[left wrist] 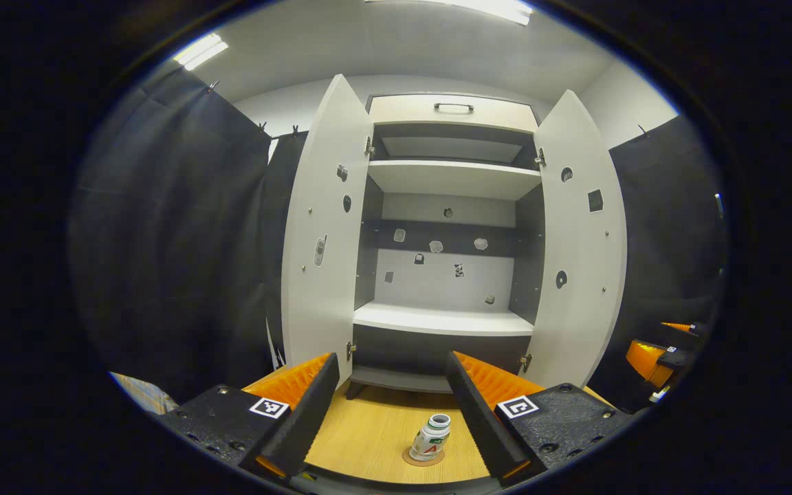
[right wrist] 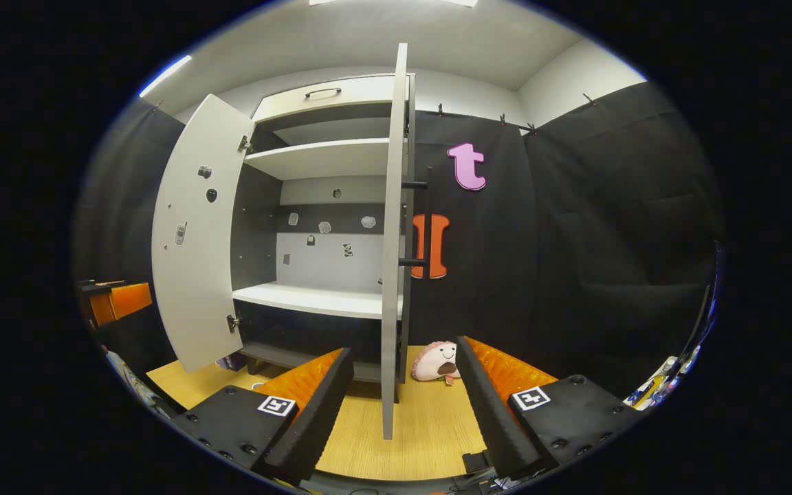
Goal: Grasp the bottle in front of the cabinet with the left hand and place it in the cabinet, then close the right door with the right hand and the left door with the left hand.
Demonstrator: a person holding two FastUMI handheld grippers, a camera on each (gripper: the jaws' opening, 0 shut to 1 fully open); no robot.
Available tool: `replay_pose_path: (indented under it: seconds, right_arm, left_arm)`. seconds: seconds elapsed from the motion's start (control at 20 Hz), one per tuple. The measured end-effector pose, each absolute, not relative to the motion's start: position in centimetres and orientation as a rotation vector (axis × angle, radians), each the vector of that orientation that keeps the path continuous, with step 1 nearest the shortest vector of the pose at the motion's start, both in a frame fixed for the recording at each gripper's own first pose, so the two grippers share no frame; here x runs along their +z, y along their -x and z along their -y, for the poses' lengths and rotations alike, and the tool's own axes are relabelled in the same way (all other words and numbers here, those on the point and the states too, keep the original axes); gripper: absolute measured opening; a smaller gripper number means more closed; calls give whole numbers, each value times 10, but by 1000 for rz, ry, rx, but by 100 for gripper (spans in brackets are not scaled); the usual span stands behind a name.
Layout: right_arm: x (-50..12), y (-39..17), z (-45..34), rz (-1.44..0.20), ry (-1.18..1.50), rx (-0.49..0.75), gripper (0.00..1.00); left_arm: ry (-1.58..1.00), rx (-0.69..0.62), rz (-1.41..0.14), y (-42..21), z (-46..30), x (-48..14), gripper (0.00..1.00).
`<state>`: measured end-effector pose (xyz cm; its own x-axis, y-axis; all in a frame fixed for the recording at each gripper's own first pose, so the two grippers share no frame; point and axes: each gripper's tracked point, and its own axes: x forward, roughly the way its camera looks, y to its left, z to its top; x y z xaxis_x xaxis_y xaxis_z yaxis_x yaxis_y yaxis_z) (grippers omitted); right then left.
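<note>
In the left gripper view a small white bottle (left wrist: 432,437) stands on a round coaster on the wooden table (left wrist: 375,433), in front of the white cabinet (left wrist: 447,320). Both cabinet doors stand wide, the left door (left wrist: 322,234) and the right door (left wrist: 581,240). My left gripper (left wrist: 392,390) is open, above and short of the bottle, which sits between its fingers in the view. In the right gripper view my right gripper (right wrist: 404,392) is open, and the right door (right wrist: 393,240) shows edge-on between its fingers. The other gripper (left wrist: 650,361) shows at the far right.
Two white shelves (left wrist: 443,318) span the cabinet, with small stickers on the back wall and doors. A pink plush toy (right wrist: 437,362) lies on the table (right wrist: 430,426) right of the right door. A drawer with a handle (left wrist: 454,107) tops the cabinet.
</note>
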<state>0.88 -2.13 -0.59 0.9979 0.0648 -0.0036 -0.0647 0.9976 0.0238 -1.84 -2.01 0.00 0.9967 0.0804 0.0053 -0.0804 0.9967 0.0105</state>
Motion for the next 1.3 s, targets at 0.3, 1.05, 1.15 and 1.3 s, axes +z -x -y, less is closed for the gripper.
replay_pose_path:
  seconds: [0.3,1.05,1.15,1.3]
  right_arm:
    - [-3,-2,31,18,-34,-32,98]
    - [-16,-6,19,-35,-7,-109,90]
    - [-13,-6,19,-40,2,-115,90]
    - [-11,-5,22,-40,26,-128,90]
  left_arm:
    - [-10,-17,1,10,30,-4,95]
    - [-20,-167,-67,-31,58,-98,95]
    - [-7,-173,-77,-38,61,-116,95]
    - [-29,-185,-86,-49,66,-145,95]
